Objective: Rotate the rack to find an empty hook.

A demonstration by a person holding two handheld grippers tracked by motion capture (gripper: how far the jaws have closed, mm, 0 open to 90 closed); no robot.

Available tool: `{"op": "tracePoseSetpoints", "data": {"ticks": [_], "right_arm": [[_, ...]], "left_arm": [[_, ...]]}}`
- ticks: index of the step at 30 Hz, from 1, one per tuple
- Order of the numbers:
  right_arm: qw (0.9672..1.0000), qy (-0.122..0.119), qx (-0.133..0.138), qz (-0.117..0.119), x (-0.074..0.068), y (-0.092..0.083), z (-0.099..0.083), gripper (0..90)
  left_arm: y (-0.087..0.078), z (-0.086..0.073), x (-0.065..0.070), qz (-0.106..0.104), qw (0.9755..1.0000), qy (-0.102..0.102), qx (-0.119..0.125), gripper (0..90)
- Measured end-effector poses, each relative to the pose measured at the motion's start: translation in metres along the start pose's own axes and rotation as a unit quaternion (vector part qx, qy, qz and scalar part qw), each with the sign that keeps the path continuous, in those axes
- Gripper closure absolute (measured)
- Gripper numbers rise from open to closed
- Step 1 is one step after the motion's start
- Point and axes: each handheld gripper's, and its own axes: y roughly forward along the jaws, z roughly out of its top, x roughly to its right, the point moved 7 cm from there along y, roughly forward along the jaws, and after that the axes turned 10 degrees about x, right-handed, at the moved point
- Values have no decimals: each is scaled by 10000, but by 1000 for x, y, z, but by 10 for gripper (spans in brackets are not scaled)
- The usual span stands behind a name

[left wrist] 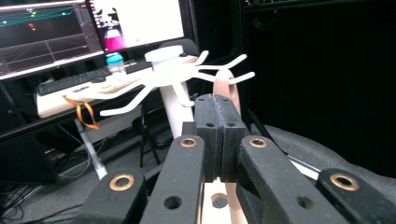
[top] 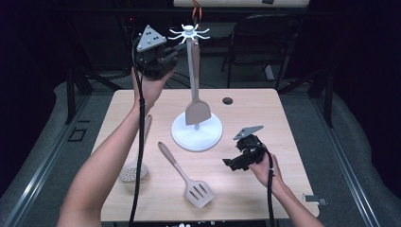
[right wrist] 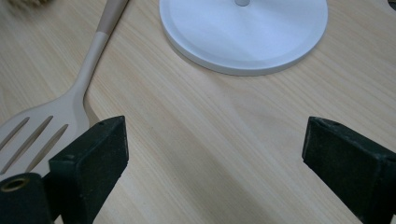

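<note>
A white utensil rack stands mid-table, with a hooked head [top: 189, 32] and a round base [top: 208, 135]. A solid beige spatula [top: 197, 111] hangs from one hook. My left gripper [top: 176, 56] is held high just left of the rack head [left wrist: 163, 58]. It is shut, pads [left wrist: 208, 121] pressed together with nothing between them, and the spatula handle [left wrist: 225, 84] hangs just behind. My right gripper [top: 229, 163] is low over the table, right of the base [right wrist: 243, 32]. It [right wrist: 215, 140] stands open and empty. A slotted spatula [top: 189, 182] [right wrist: 56, 121] lies flat on the table.
A perforated skimmer [top: 134, 171] lies at the front left, partly under my left forearm. The wooden table [top: 255, 118] has a small hole [top: 227, 100] at the back. A chair [top: 265, 38] stands behind it. Monitors [left wrist: 46, 32] and a keyboard [left wrist: 70, 81] sit beyond the rack.
</note>
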Motion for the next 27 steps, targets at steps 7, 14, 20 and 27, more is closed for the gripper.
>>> {"op": "tracePoseSetpoints", "data": {"ticks": [7, 14, 20, 27], "right_arm": [[10000, -28, -24, 21, -1, 0, 0, 65], [10000, -27, -27, 18, -1, 0, 0, 66], [10000, -46, -48, -3, 0, 0, 0, 67], [10000, -30, -50, 9, -1, 1, 0, 67]], "left_arm": [[0, -2, -6, 101, 9999, -33, -14, 897], [-1, -3, -13, 172, 9998, -72, -41, 897], [0, -1, -19, 222, 9996, -176, -18, 897], [1, -1, -24, 280, 9994, -175, -42, 897]]}}
